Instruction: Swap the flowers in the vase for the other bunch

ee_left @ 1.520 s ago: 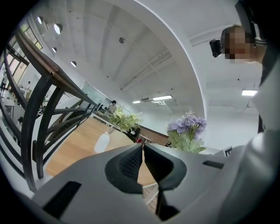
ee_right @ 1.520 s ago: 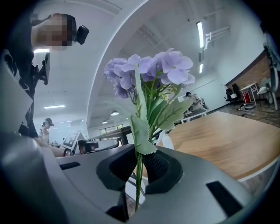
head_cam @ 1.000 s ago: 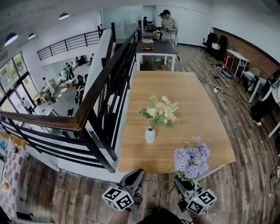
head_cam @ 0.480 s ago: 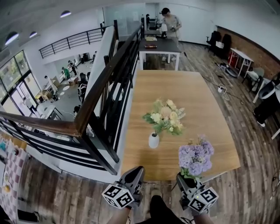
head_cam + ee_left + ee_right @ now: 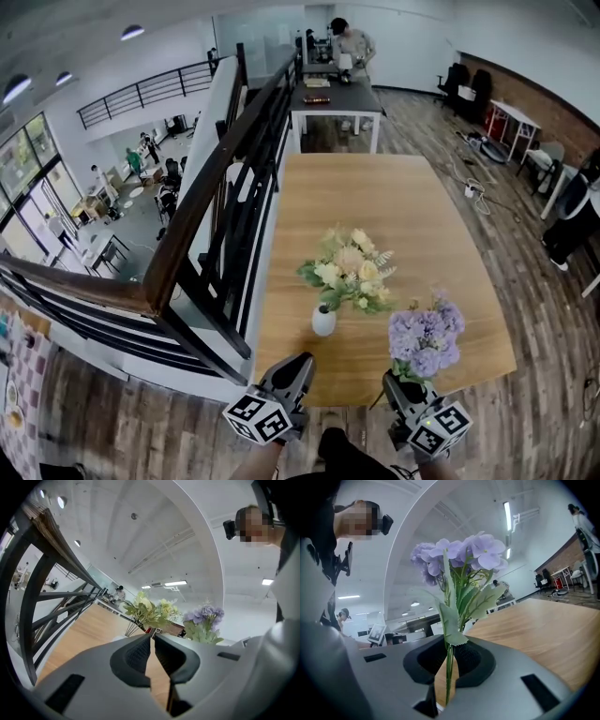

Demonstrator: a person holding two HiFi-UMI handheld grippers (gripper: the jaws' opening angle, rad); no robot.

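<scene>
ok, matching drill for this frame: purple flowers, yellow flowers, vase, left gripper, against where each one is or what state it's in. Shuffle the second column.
Things
1. purple flowers
2. yellow flowers
3. left gripper
4. vase

Place or state
A. shut, holding nothing
B. standing in the vase
C. stems clamped in the right gripper
D. white, standing directly on the wooden table

Pairs: 1-C, 2-B, 3-A, 4-D

Left claw [image 5: 300, 362], right claw [image 5: 399, 381] and purple bunch [image 5: 424, 337] neared the vase [image 5: 323, 322].
</scene>
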